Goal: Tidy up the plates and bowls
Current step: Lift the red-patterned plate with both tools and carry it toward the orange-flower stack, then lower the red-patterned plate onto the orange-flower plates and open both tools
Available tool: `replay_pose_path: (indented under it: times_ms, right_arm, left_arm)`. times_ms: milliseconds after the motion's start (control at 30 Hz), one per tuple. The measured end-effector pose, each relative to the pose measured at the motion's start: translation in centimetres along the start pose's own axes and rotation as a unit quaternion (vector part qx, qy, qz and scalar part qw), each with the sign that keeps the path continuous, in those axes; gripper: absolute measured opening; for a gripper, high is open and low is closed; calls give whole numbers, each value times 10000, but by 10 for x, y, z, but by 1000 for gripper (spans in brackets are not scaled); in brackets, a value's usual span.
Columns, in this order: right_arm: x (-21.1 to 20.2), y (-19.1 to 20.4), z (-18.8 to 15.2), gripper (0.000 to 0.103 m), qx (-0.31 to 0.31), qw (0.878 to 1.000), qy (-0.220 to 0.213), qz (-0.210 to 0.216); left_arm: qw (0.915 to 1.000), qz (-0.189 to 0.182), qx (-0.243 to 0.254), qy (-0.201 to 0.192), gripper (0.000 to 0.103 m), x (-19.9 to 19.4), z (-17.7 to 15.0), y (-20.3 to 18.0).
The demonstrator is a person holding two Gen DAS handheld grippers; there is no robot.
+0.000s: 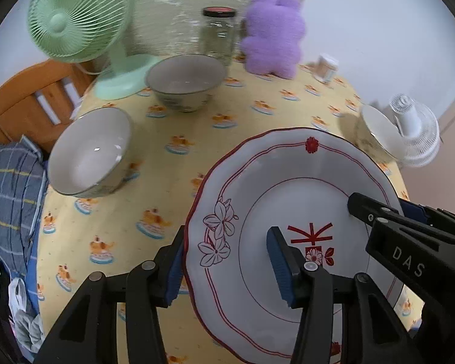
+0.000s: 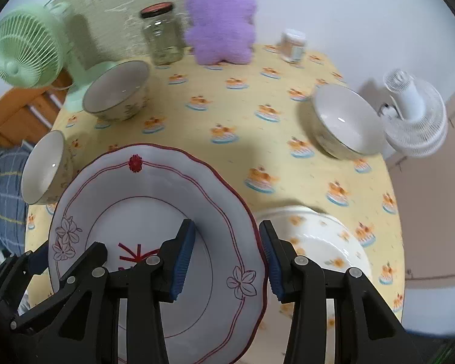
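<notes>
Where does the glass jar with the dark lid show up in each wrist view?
Left wrist view: glass jar at top centre, behind the far bowl, just left of the purple plush toy.
Right wrist view: glass jar at upper left of centre, again just left of the purple plush toy.
Shared landmark: the purple plush toy.

Soft indoor light, blurred fisheye edges

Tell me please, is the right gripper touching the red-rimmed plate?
Touching. In the right wrist view, the right gripper straddles the red-rimmed plate, one blue pad pressed on the upper face and the other against the outer edge, no gap visible.
</notes>
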State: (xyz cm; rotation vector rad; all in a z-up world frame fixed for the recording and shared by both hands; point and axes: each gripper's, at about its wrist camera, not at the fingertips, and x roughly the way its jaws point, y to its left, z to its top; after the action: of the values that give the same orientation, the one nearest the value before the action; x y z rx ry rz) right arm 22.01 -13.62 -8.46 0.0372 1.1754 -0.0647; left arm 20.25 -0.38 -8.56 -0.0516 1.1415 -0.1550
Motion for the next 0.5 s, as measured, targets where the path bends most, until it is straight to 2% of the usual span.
replay_pose_path:
  times_ms: [200, 500]
  right_arm:
    - [-1, -41, -17, 47, 215, 9998, 28, -36]
    - [8, -97, -41, 47, 221, 9995, 224, -59]
  left_arm:
    - [9997, -69, 180, 128, 51, 5, -9, -37]
    - [9990, -119, 164, 391, 51, 22, -30, -89]
